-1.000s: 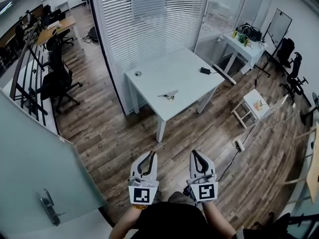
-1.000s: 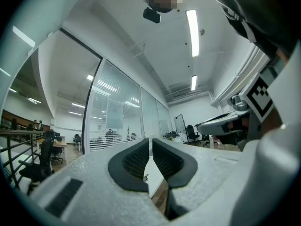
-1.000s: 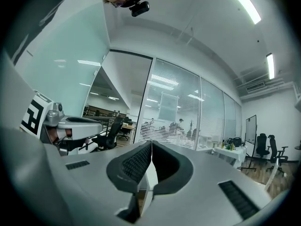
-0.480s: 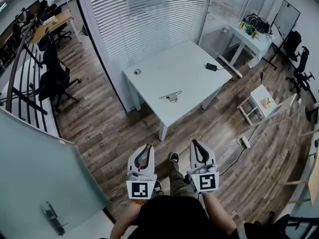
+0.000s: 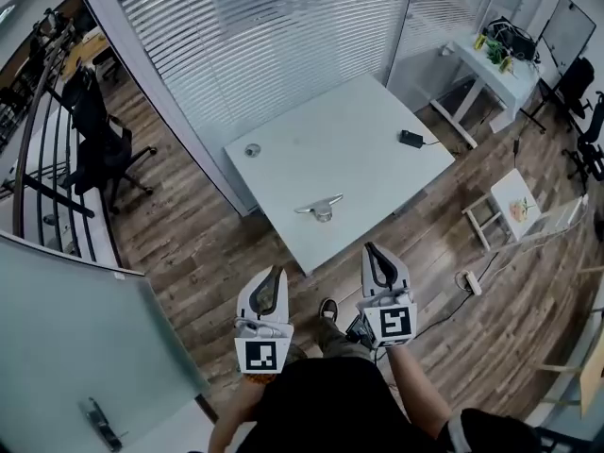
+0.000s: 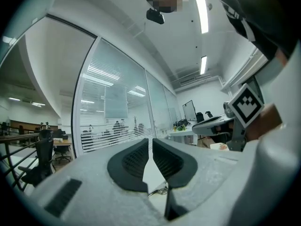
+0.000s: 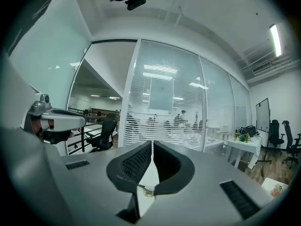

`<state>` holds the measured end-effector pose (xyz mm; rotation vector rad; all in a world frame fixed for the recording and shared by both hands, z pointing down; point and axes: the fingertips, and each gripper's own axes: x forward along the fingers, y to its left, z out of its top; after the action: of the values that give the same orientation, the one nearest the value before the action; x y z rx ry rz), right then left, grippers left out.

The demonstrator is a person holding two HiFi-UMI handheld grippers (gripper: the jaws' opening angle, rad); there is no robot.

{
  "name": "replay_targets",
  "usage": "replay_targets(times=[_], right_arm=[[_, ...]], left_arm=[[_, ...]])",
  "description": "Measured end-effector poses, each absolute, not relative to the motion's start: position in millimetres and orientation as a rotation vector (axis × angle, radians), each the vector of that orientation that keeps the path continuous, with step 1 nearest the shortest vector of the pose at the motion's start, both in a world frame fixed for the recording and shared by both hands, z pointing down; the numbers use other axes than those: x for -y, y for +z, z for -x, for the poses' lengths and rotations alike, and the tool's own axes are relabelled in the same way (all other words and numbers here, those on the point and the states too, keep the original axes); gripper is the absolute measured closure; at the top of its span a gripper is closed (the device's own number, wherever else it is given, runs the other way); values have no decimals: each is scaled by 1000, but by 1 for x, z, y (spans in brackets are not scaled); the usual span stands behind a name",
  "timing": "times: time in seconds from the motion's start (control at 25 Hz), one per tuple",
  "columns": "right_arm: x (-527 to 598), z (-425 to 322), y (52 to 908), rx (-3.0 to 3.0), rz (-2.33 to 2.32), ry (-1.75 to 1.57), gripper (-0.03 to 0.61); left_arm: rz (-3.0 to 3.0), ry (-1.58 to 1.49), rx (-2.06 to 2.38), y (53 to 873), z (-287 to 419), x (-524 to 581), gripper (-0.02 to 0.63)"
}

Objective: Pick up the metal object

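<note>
Approach step: left gripper [image 5: 274,274] and right gripper [image 5: 374,251] both closed, empty. The small silvery metal object [image 5: 319,208] sits near the white square table's [image 5: 368,154] front edge. Next up, I'd guess: open the jaws and reach in.

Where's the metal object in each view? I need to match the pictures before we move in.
Head view: metal object on the white table, near its front edge.
Left gripper view: metal object low centre, in the gap under the jaws.
Right gripper view: a small glint in the gap under the jaws, probably it; too small to be sure.
Shared landmark: the blinds wall behind the table.
</note>
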<state>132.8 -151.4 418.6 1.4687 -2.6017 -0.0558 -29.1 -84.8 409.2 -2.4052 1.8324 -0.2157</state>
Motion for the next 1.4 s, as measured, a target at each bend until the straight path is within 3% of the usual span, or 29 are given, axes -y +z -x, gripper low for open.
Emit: replay_targets(times=[0.4, 0.84, 1.4], right_arm=[[254, -136, 452, 2539, -1434, 18, 572], [273, -128, 486, 2394, -1493, 51, 572], [324, -178, 553, 2268, -1696, 291, 572]], left_arm=[[2417, -208, -1849, 415, 28, 151, 580], [2482, -75, -1747, 408, 72, 197, 580], [2471, -160, -1786, 437, 95, 215, 581]])
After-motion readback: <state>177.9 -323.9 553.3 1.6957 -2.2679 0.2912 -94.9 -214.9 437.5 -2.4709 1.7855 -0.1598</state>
